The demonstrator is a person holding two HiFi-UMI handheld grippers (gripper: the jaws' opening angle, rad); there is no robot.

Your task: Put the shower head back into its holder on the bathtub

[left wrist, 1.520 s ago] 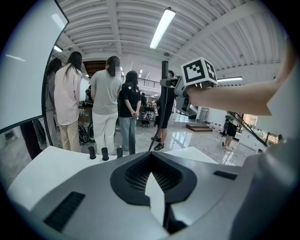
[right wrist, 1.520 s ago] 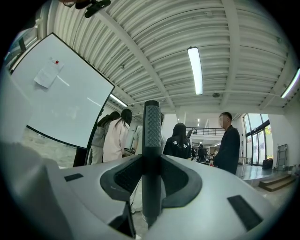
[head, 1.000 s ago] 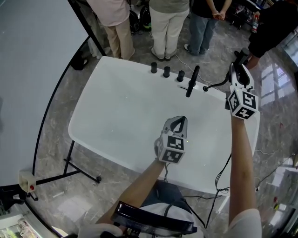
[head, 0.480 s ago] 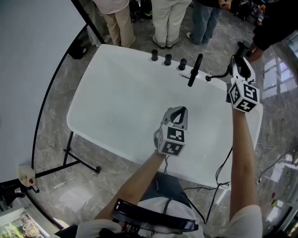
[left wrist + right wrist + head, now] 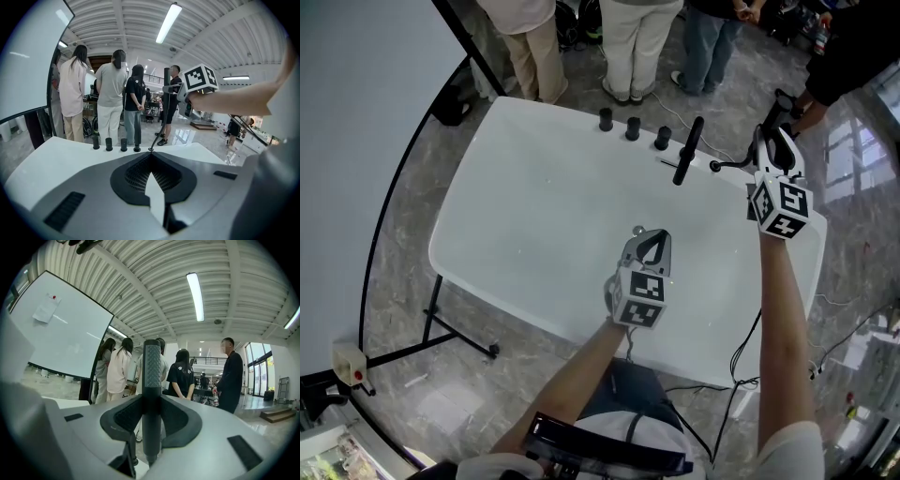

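Clamps the fingers [image 5: 123,417] of the right gripper [image 5: 151,404] on the shower head [image 5: 151,366], a black rod with a dotted grip, upright and dead centre between the pads. Holds it up in the air near the far right corner of the white counter [image 5: 534,216], clear of the surface. Trails a thin black hose [image 5: 736,165] from just below those fingers down and leftward to a small fitting [image 5: 713,167] on the counter. Shows the holder [image 5: 687,150], a tall black post with a short crossbar, standing to the left of the right fingers, near the shower head but apart from it. Lines up three short black knobs [image 5: 632,128] further left of the post, along the far edge. Carries the left gripper [image 5: 151,159] low over the middle of the counter, angled downward, fingers together at the tips with nothing between them. Cannot tell whether it touches the surface. Points those fingers toward the knobs and the holder, well short of both. Faces several standing people [image 5: 112,93] past both sets of fingers, beyond the counter's far edge, on a grey marbled floor [image 5: 422,375]. Has a large white board [image 5: 356,141] off to the left of the left fingers.
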